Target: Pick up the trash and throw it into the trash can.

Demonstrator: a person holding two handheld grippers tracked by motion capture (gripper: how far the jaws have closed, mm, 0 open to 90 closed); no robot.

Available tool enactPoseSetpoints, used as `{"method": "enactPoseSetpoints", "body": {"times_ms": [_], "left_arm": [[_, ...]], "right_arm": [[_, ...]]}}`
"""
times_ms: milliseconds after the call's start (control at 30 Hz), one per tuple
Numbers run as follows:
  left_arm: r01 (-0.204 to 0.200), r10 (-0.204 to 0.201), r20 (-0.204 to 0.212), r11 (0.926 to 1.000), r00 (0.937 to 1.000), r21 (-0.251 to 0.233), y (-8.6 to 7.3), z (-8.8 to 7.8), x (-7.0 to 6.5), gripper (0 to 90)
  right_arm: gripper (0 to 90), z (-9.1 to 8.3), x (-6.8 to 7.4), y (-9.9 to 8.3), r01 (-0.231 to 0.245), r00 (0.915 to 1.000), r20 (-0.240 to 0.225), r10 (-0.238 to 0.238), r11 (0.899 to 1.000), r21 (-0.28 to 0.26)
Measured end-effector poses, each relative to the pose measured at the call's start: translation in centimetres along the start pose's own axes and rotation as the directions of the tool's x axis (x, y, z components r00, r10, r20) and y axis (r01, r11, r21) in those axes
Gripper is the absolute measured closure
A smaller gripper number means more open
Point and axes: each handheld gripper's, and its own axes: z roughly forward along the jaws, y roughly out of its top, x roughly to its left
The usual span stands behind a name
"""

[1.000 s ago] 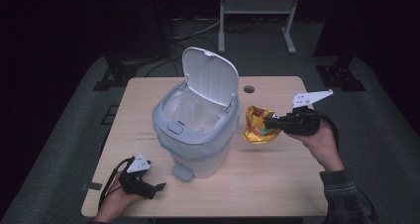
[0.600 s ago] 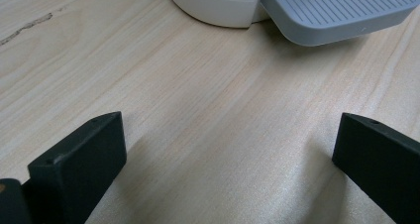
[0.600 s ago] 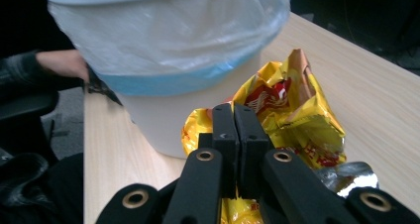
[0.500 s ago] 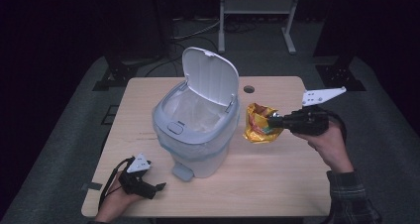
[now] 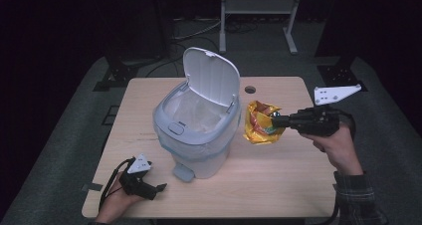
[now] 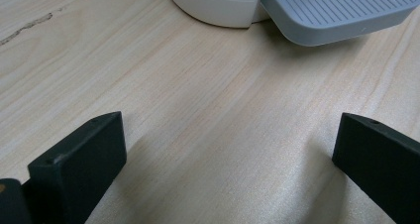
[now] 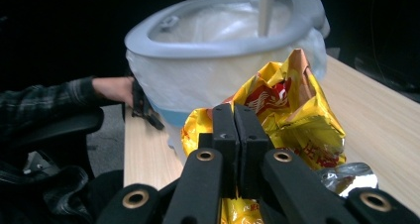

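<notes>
A yellow and red crumpled snack bag (image 5: pixel 260 122) hangs in the air just right of the bin, with my right gripper (image 5: pixel 276 121) shut on its edge. In the right gripper view the bag (image 7: pixel 292 110) spreads past the closed jaws, the bin's rim behind it. The white pedal bin (image 5: pixel 198 130) stands mid-table with its lid (image 5: pixel 211 77) tipped up and a clear liner inside. My left gripper (image 5: pixel 160 187) rests on the table at the front left, open with nothing between its jaws. In the left gripper view its jaws point at the bin's grey foot pedal (image 6: pixel 337 11).
The wooden table (image 5: pixel 278 185) has a round cable hole (image 5: pixel 250 89) behind the bag. Black floor, cables and a metal stand (image 5: pixel 256 8) lie beyond the far edge. Bare wood stretches in front of the bin and to its right.
My right gripper has lifted the snack bag higher off the table beside the bin. The left gripper has stayed where it was.
</notes>
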Motion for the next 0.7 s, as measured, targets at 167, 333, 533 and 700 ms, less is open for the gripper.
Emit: {"method": "enactPoseSetpoints", "body": {"times_ms": [167,333,533,700], "left_arm": [[-0.001,0.001,-0.002,1.0,1.0,0.001,0.0,0.0,0.0,0.0],[-0.001,0.001,-0.002,1.0,1.0,0.001,0.0,0.0,0.0,0.0],[-0.001,0.001,-0.002,1.0,1.0,0.001,0.0,0.0,0.0,0.0],[-0.001,0.001,-0.002,1.0,1.0,0.001,0.0,0.0,0.0,0.0]], "right_arm": [[88.7,-0.4,0.7,0.9,0.022,0.9993,-0.029,-0.023,0.999,-0.034],[88.7,-0.6,1.1,1.9,0.037,0.9973,-0.06,-0.042,0.997,-0.068],[88.7,-0.3,1.8,3.6,0.062,0.9924,-0.101,-0.071,0.994,-0.09],[88.7,0.2,2.4,5.0,0.087,0.9871,-0.125,-0.1,0.991,-0.106]]}}
